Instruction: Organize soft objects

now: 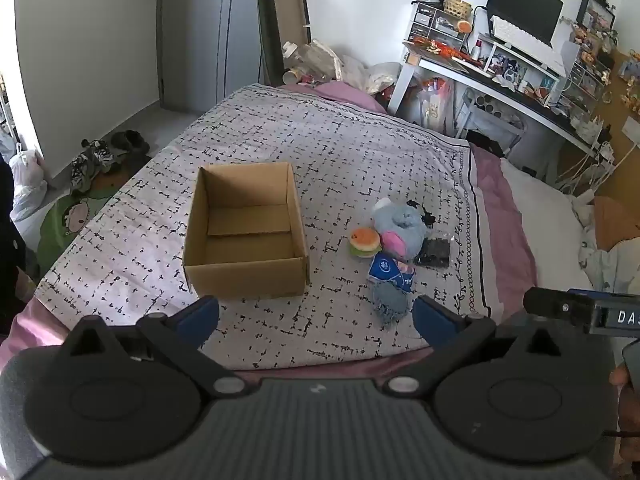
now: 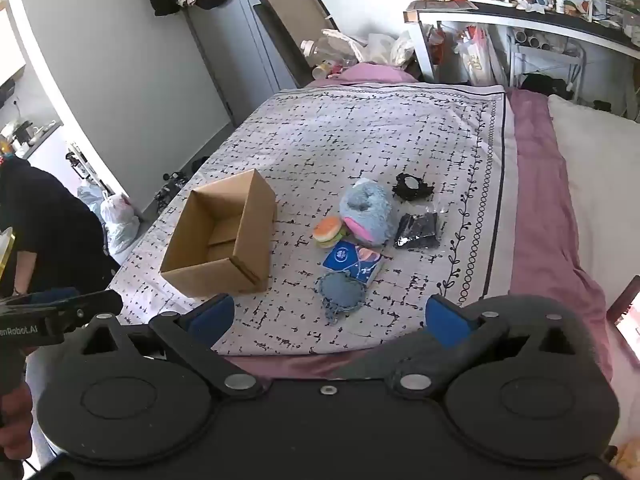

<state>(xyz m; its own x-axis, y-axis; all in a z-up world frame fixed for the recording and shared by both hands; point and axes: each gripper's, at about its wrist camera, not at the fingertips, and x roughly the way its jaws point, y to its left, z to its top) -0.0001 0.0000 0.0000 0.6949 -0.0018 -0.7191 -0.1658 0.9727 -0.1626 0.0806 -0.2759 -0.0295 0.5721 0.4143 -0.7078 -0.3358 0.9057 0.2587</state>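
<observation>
Both grippers, left gripper point(image 1: 316, 316) and right gripper point(image 2: 328, 316), hover over the bed point(image 1: 320, 148) edge, jaws spread wide and empty. Ahead, soft toys point(image 1: 396, 228) cluster just right of the open cardboard box point(image 1: 244, 236).

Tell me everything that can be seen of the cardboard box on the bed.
The cardboard box is plain brown corrugated card, rectangular and open at the top, with nothing inside. Flaps lie flat across its floor. It stands upright on the patterned bedspread, to the left of the pile of soft items, apart from them. Nothing touches it but the bedspread.
</observation>
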